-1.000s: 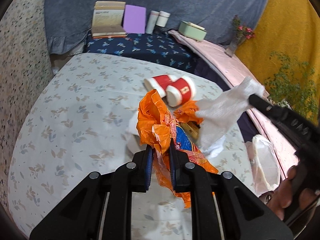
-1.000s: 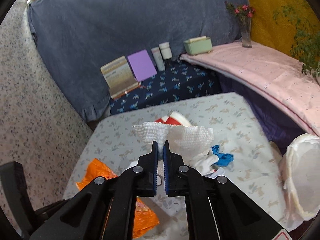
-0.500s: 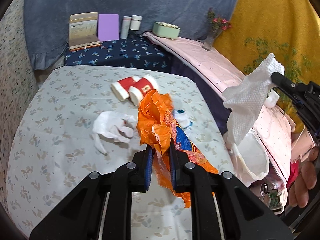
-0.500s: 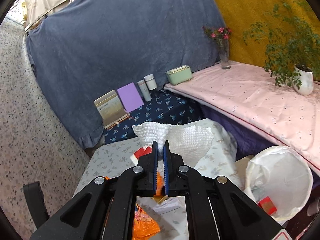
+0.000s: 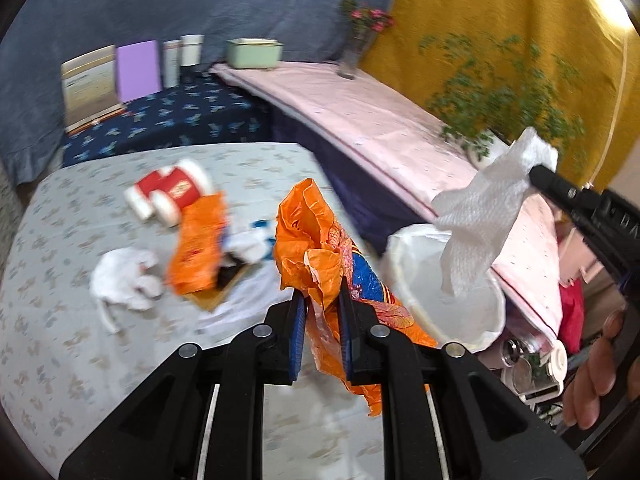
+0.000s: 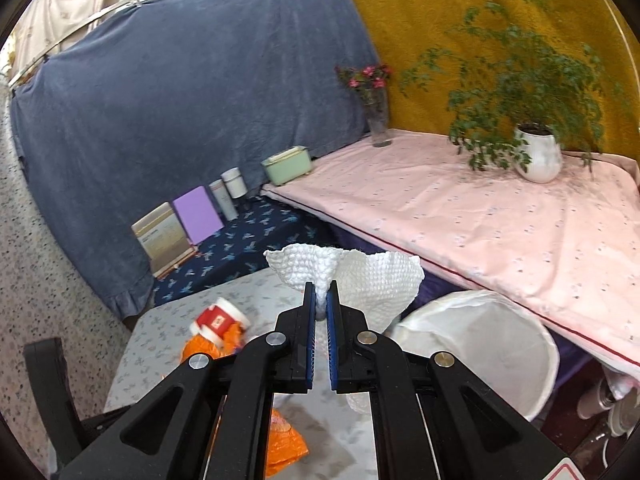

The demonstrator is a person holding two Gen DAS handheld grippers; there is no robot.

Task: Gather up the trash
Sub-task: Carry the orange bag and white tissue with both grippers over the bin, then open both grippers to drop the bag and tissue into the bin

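While a floral-print surface lies strewn with litter, a round white-lined bin stands just beside its edge. The left gripper pinches a crinkled orange wrapper, its long axis running upright through the jaws, above the surface near the bin. The right gripper clamps a quilted white paper towel, which hangs downward over the bin's mouth. Two red-and-white cups lie on their sides.

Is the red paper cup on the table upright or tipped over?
Tipped over: the red cup lies on its side on the floral table, its white rim facing sideways.
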